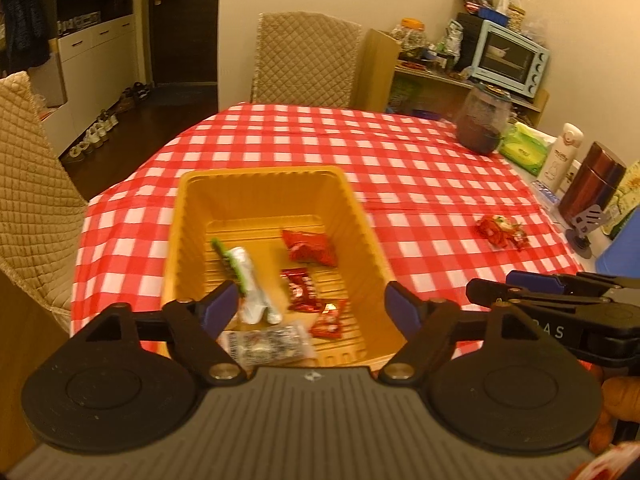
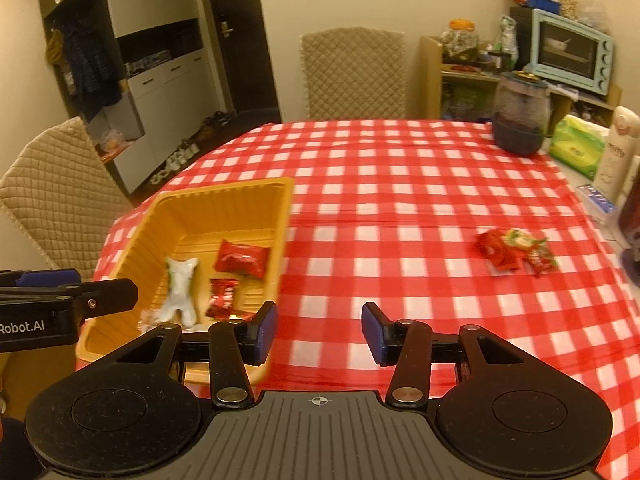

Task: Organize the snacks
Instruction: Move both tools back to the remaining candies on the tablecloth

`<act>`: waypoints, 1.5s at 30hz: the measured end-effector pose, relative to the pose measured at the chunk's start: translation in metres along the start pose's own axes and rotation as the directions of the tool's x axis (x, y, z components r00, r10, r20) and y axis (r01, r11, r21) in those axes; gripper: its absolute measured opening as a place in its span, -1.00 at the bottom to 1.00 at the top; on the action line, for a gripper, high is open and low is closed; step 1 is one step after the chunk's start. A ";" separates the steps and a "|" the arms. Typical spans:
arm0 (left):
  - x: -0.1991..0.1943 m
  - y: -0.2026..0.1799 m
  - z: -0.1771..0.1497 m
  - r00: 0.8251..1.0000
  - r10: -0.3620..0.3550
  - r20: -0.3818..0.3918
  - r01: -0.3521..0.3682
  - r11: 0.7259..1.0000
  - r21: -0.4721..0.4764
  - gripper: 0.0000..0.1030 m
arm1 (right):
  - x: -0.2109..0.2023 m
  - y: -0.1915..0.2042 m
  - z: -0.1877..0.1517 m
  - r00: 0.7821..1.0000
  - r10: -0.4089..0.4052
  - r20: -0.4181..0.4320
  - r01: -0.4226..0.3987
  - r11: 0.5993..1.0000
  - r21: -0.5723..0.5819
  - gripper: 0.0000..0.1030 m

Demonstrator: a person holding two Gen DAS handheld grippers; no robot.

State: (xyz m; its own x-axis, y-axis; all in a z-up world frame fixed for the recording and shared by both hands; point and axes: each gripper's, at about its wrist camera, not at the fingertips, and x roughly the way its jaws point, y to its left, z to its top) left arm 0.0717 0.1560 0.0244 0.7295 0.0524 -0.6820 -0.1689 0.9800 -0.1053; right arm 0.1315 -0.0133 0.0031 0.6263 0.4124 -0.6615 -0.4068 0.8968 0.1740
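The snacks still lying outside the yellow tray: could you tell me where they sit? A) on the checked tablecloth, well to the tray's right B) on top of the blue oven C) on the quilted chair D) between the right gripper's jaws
A: a small pile of red wrappers lies on the checked tablecloth, right of the yellow tray.

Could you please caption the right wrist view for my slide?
Open right gripper over checked tablecloth, yellow tray left, loose snacks right.
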 end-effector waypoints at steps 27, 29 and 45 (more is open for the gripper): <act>0.059 -0.133 0.011 0.993 -0.119 0.005 0.118 0.987 0.111 0.91 | -0.017 -0.138 -0.011 0.987 -0.161 -0.003 0.160 0.976 0.148 -0.01; 0.066 -0.140 0.011 0.991 -0.135 0.011 0.133 0.985 0.114 0.91 | -0.014 -0.148 -0.012 0.985 -0.170 -0.009 0.169 0.973 0.157 -0.01; 0.149 -0.188 0.025 0.988 -0.145 -0.046 0.150 0.982 0.117 0.91 | 0.034 -0.223 -0.001 0.981 -0.192 0.000 0.188 0.964 0.187 0.00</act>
State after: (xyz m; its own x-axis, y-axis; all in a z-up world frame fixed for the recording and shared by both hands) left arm 0.2287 -0.0155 -0.0392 0.7147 -0.0992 -0.6924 0.0206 0.9925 -0.1209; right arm 0.2430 -0.1993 -0.0595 0.6928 0.2329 -0.6824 -0.1501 0.9723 0.1794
